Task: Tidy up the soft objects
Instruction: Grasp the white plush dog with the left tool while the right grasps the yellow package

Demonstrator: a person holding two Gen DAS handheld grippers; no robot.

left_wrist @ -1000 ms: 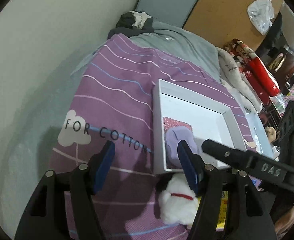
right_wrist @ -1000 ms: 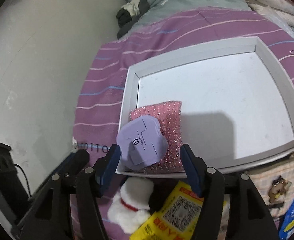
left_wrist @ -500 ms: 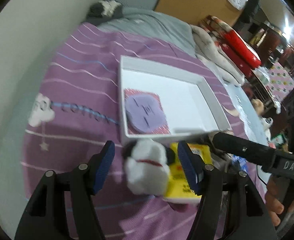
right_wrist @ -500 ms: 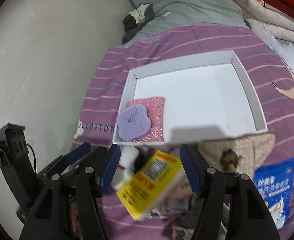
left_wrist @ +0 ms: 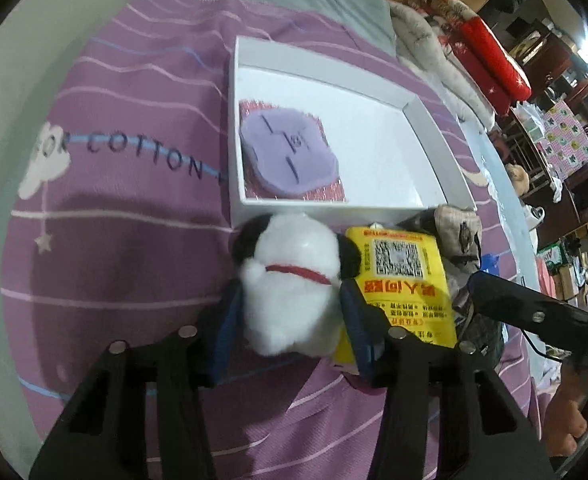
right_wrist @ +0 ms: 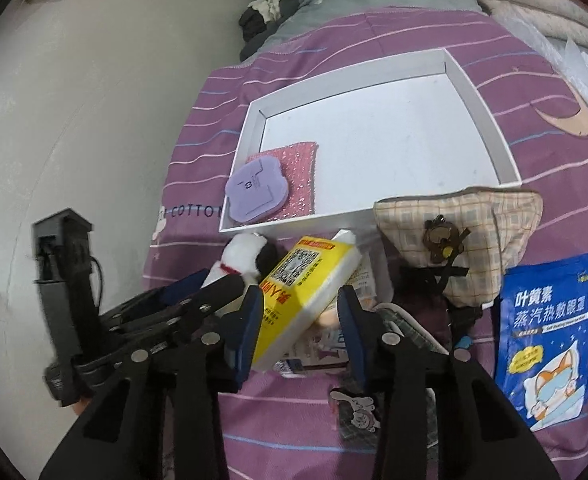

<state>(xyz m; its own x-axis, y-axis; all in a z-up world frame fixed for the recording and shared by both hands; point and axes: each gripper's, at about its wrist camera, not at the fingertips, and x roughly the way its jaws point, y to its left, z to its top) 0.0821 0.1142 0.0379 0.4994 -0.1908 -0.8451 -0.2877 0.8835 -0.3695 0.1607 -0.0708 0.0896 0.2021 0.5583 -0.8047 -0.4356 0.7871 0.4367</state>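
Observation:
A white tray (left_wrist: 421,120) lies on the purple striped bed cover, also in the right wrist view (right_wrist: 489,128). In its near left corner a lilac foam pad (left_wrist: 288,156) (right_wrist: 256,192) rests on a pink sponge (right_wrist: 299,176). A white plush dog (left_wrist: 294,284) with a red collar lies before the tray, between the fingers of my left gripper (left_wrist: 290,322), which is open around it. A yellow tissue pack (left_wrist: 403,280) (right_wrist: 305,292) lies beside it, between the open fingers of my right gripper (right_wrist: 299,320).
A checked fabric pouch (right_wrist: 477,236) and a blue eye-mask packet (right_wrist: 549,348) lie right of the pack, with small cards (right_wrist: 353,416) below. The wall (right_wrist: 74,120) runs along the left. Grey bedding (left_wrist: 313,4) and folded quilts (left_wrist: 481,44) lie behind the tray.
Both grippers have pulled back from the tray toward the near bed edge. The left gripper now straddles the plush dog, the right gripper straddles the yellow pack. The lilac pad stays in the tray.

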